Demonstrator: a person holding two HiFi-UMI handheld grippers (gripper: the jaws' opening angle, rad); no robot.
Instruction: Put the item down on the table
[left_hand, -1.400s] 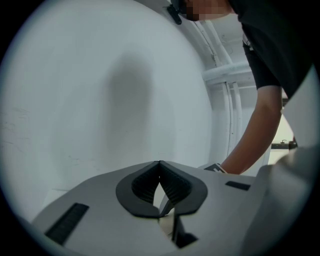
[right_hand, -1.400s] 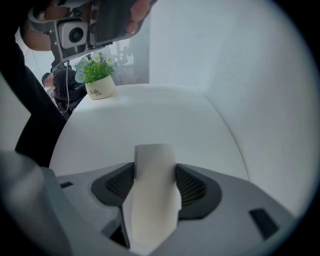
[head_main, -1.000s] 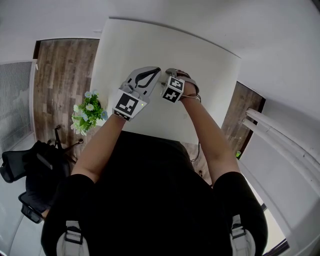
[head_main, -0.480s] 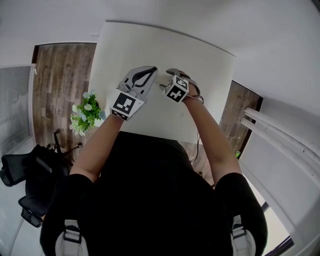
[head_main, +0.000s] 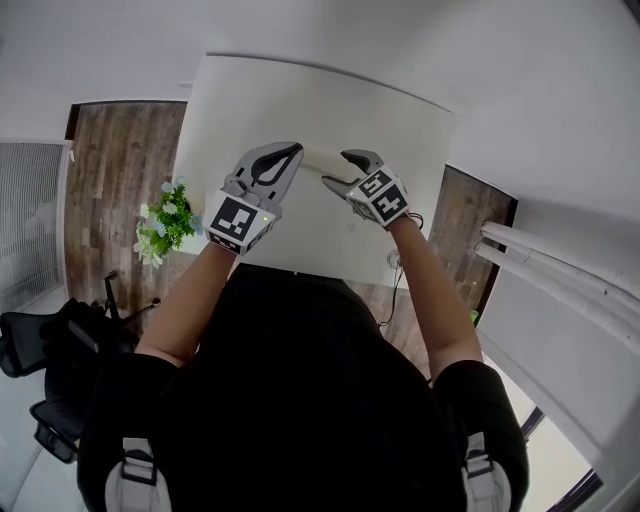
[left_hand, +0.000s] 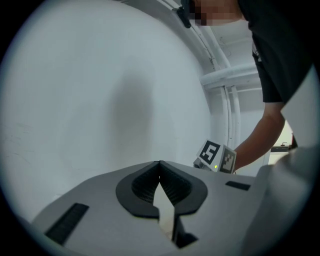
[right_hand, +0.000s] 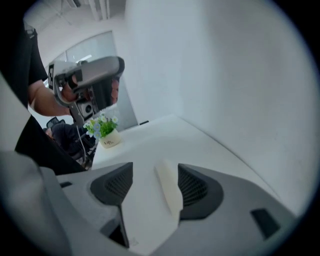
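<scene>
White table (head_main: 300, 100), left claw (left_hand: 160, 164) pinched shut on pale strip (left_hand: 167, 215), right claw (right_hand: 150, 176) open around it

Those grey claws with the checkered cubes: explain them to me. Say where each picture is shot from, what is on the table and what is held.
They are two-jaw grippers, one in each of a person's hands. One picture comes from a camera on the person's head, looking down. The other two cameras ride on the grippers and look along their jaws. The left gripper is shut on a thin white item. The item's other end stands between the open jaws of the right gripper, against one pad. Below is a white table, with a small pot of flowers at its edge.
</scene>
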